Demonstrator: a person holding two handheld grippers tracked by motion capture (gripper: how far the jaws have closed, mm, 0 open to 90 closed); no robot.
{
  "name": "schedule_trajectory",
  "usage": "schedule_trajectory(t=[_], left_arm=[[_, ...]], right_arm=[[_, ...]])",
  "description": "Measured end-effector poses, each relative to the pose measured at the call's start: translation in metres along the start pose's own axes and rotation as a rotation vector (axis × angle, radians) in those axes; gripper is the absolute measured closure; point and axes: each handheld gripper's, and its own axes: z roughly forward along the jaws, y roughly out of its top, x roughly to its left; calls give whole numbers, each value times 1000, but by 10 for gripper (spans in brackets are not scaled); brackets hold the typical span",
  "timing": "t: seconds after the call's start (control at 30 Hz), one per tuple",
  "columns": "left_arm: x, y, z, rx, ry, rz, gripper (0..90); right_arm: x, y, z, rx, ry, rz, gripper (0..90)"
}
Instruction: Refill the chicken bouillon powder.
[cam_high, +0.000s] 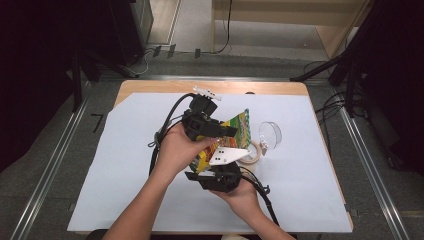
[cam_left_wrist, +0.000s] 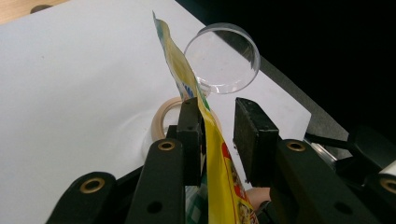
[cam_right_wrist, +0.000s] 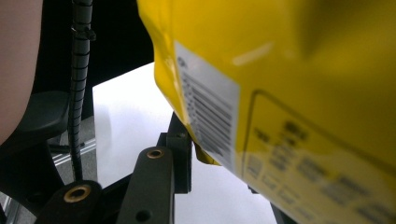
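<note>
From above, you are holding the snack bag (cam_high: 235, 131) over mid-desk (cam_high: 125, 165), both claws meeting it. Your left claw (cam_left_wrist: 217, 128) is gaping around its edge, cup (cam_left_wrist: 223, 58) at one o'clock. Your right claw's (cam_right_wrist: 219, 154) grip: cannot tell.

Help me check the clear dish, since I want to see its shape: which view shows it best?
The left gripper view: the clear dish appears large and round, tilted, beyond the snack bag. In the high view the dish is small, on the table right of the bag. The right gripper view gives the bag's barcode side.
</note>
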Motion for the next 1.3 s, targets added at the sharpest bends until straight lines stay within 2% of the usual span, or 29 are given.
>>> schedule_trajectory(t=[0.43, 0.77, 0.97, 1.07, 1.3], left_arm=[[1, 0, -1, -5, 1, -1, 729], [1, -1, -3, -20, -5, -2, 728], [2, -1, -2, -11, -2, -5, 728], [4, -1, -1, -4, -2, -7, 728], [4, -1, -1, -8, -4, -6, 724]], right_arm=[[2, 2, 0, 0, 8, -4, 698], [1, 3, -1, 14, -6, -26, 698], [1, 3, -1, 13, -2, -20, 697], [2, 3, 0, 14, 11, -1, 696], [2, 3, 0, 12, 5, -10, 696]])
